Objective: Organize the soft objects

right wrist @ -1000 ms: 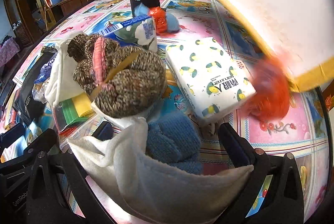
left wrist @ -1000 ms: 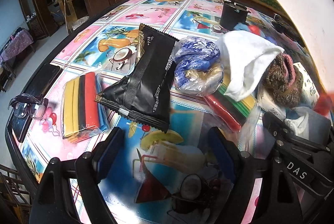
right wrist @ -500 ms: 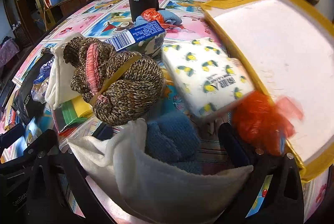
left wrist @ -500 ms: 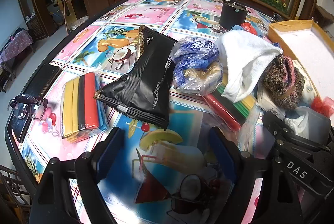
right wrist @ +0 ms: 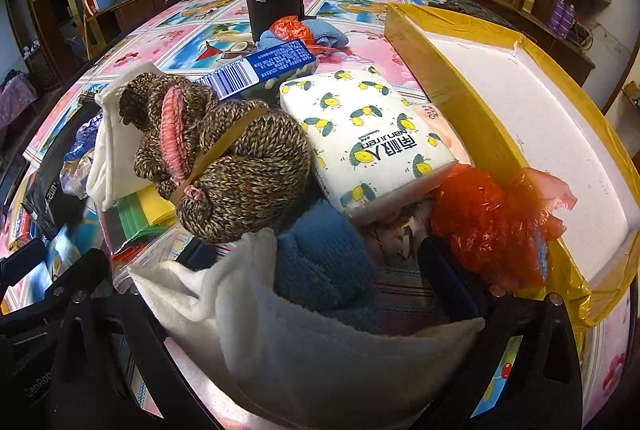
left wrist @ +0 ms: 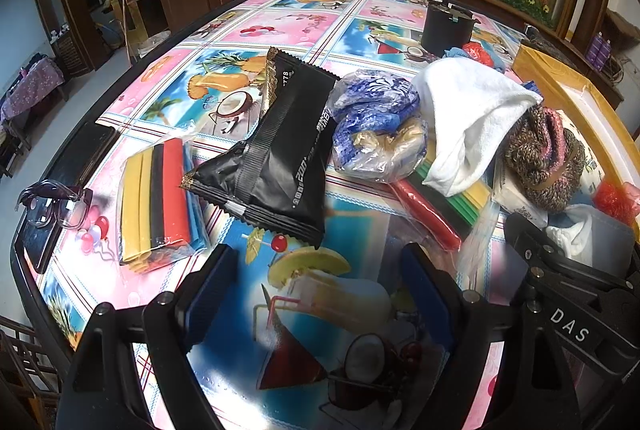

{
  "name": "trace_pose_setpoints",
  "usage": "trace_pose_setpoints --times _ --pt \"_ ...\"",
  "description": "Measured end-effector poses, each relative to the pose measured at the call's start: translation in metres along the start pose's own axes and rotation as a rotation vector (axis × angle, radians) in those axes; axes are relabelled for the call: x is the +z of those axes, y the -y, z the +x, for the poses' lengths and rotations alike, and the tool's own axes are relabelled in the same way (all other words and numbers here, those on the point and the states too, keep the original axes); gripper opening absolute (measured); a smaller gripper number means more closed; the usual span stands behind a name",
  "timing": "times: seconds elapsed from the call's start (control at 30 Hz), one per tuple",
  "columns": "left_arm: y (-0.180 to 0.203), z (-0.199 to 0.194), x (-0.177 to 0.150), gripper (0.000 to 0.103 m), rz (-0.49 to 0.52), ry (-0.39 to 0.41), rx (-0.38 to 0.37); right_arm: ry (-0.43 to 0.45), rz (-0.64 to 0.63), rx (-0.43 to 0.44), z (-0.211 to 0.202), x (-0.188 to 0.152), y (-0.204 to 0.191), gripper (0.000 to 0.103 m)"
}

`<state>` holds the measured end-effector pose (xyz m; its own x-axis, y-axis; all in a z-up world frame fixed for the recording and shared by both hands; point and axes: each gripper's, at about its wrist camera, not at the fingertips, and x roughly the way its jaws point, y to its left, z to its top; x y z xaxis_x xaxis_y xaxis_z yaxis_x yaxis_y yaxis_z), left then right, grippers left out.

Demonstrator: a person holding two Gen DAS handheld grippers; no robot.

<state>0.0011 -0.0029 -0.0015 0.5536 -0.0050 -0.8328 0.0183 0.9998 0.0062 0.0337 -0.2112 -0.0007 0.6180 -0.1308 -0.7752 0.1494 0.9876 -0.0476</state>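
Note:
My left gripper (left wrist: 318, 294) hangs open over bare tablecloth, nothing between its blue pads (left wrist: 212, 290). Just beyond it lie a black snack bag (left wrist: 280, 157), a yellow, black and red pack (left wrist: 156, 197), a blue plastic bag (left wrist: 376, 121) and a white towel (left wrist: 468, 117). My right gripper (right wrist: 320, 258) stands wide open. A white towel (right wrist: 320, 350) drapes over its front and hides the left finger. A blue knit cloth (right wrist: 324, 262) lies between the fingers, apart from the right pad (right wrist: 448, 278). A brown knit bundle (right wrist: 224, 165) and tissue pack (right wrist: 372, 133) lie ahead.
A foam box wrapped in yellow tape (right wrist: 460, 89) stands at the right, a red plastic bag (right wrist: 488, 218) against its near wall. A black cup (left wrist: 446, 25) is at the back. Glasses (left wrist: 52, 201) lie by the table's left edge (left wrist: 80, 157).
The yellow-taped foam box came down from above and now rests on the table at the right. The red plastic bag shifted beside it. Neither gripper moved.

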Motion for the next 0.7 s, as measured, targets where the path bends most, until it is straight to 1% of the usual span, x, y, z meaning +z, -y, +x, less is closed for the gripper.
trace_pose_setpoints --times 0.33,0.7 --pt "-0.0012 -0.0004 -0.0011 0.086 0.004 0.001 -0.008 0.001 0.000 0.000 -0.0014 -0.0011 -0.0002 0.103" --pt "-0.0018 -0.0008 -0.0021 0.088 -0.004 -0.003 0.006 0.001 0.004 -0.004 -0.0034 -0.0034 0.0007 0.103"
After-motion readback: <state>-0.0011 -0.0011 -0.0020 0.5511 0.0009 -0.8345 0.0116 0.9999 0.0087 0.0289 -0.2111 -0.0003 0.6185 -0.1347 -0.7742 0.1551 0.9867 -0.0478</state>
